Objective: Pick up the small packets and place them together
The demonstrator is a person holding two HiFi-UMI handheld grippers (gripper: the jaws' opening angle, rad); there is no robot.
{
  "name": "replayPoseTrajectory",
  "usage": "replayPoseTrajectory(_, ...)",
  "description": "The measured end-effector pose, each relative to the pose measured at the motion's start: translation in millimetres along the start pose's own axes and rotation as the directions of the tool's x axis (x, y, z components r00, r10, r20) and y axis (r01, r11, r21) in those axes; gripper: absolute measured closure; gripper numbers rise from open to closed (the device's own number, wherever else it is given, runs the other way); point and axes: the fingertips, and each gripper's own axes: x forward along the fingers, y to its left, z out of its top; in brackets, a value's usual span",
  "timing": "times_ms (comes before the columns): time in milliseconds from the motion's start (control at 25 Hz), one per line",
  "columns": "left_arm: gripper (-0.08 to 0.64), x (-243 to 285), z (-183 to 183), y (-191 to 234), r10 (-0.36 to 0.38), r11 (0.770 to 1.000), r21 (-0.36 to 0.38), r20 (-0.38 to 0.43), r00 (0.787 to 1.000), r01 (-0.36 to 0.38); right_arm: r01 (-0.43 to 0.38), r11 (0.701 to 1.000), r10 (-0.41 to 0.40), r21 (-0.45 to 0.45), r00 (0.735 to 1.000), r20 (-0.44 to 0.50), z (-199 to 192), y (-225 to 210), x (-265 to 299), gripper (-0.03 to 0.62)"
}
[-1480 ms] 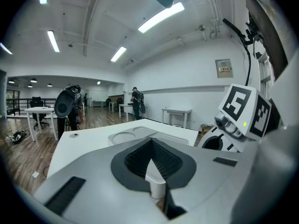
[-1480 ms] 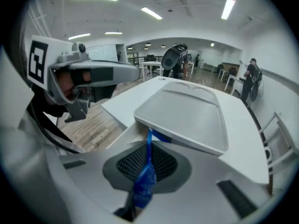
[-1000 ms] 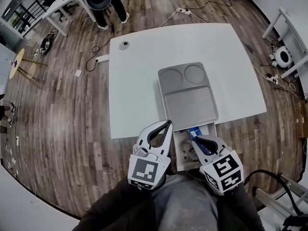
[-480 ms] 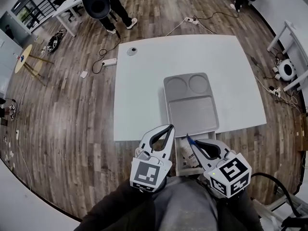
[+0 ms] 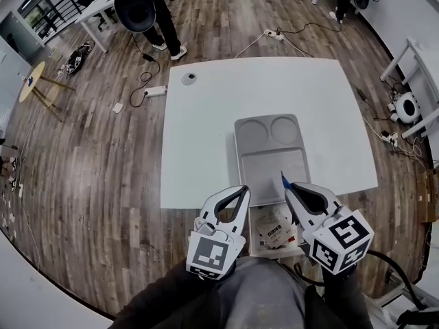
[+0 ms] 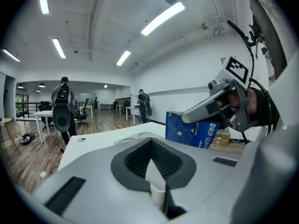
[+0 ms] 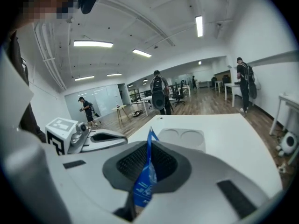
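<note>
— How does the packet look?
— Thin, flat and blue with white print, standing on edge. The right gripper has it clamped at the grey tray's 6 o'clock rim.
— And the left gripper?
— Jaws together, nothing in them, at 9 o'clock of the right.
— What changed?
— A second ago the right gripper's tips were down in the white box. Now the packet is lifted clear of it.

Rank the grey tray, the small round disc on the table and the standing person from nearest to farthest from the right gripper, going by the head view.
1. Grey tray, straight ahead of the jaws, at the near edge of the table.
2. Small round disc, at the table's far left corner.
3. Standing person, beyond that corner.
</note>
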Motion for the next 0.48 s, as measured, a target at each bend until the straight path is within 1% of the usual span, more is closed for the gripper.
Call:
replayPoseTrajectory(120, 0.563, -1.4, -4.7, 1.7, -0.002, 1.000, -0.001, -0.016, 1.000, 0.002, 0.080, 0.996, -0.079, -0.035, 0.997, 0.017, 17.7, -26.5, 9.0, 0.563)
replayPoseTrajectory(240, 0.563, -7.5, -11.3, 12.3, 0.015, 1.000, -0.015, -0.028, 0.999, -0.015, 0.184, 0.979, -0.186, -0.093, 0.983, -0.011, 22.4, -49.2, 24.9, 0.562)
replayPoseTrajectory(280, 0.563, -10.4, -13.8, 17.5, 0.023, 0.999, -0.021, -0.033, 0.999, -0.024, 0.206, 0.973, -0.210, -0.103, 0.977, -0.028, 20.4, -53.8, 31.6, 0.561)
replayPoseTrajectory(360, 0.563, -15.9, -19.0, 27.9, 0.041, 0.999, -0.030, -0.044, 0.998, -0.042, 0.223, 0.969, -0.230, -0.104, 0.971, -0.067, 12.5, -58.0, 47.2, 0.561)
replayPoseTrajectory(480, 0.563, -22.0, -24.3, 40.7, 0.062, 0.997, -0.049, -0.050, 0.997, -0.065, 0.227, 0.969, -0.238, -0.101, 0.964, -0.119, -2.2, -56.9, 72.9, 0.561)
